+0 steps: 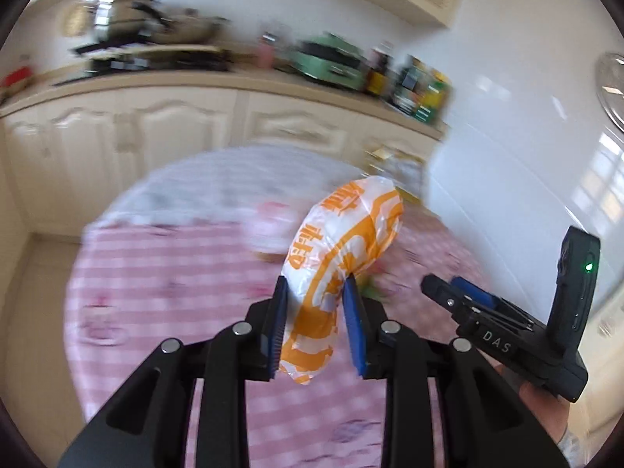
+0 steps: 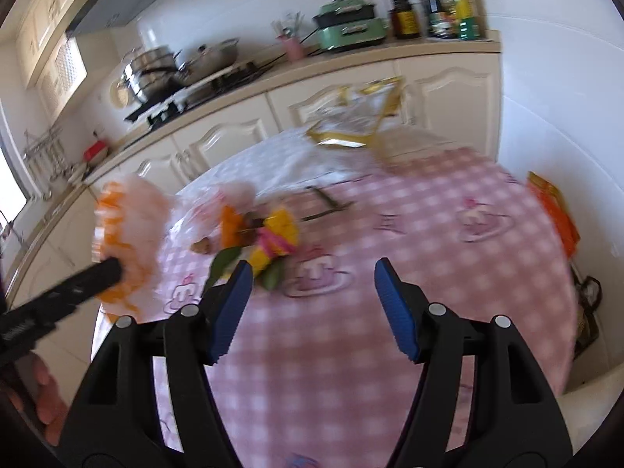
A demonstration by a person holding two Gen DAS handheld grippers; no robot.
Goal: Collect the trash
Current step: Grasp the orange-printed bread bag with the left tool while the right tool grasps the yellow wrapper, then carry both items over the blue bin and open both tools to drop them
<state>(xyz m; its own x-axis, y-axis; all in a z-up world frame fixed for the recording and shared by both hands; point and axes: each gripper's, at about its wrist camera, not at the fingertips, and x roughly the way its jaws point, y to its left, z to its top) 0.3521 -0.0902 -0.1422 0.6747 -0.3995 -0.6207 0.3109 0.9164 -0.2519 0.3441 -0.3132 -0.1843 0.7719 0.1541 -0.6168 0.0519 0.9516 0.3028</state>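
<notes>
My left gripper (image 1: pixel 316 292) is shut on a white and orange plastic bag (image 1: pixel 343 241) and holds it above the round table with the pink checked cloth (image 1: pixel 163 273). The bag also shows at the left of the right wrist view (image 2: pixel 128 226). My right gripper (image 2: pixel 310 277) is open and empty above the table; it also shows at the right of the left wrist view (image 1: pixel 460 292). A pile of trash (image 2: pixel 261 241), with yellow and orange wrappers, green leaves and peel, lies on the cloth just beyond my right gripper's left finger.
A clear box with gold edges (image 2: pixel 358 121) stands at the table's far side. A green stem (image 2: pixel 327 204) lies on the cloth. A cream kitchen counter (image 2: pixel 351 58) with pots, a green appliance and bottles runs behind. An orange packet (image 2: pixel 553 210) leans by the white wall.
</notes>
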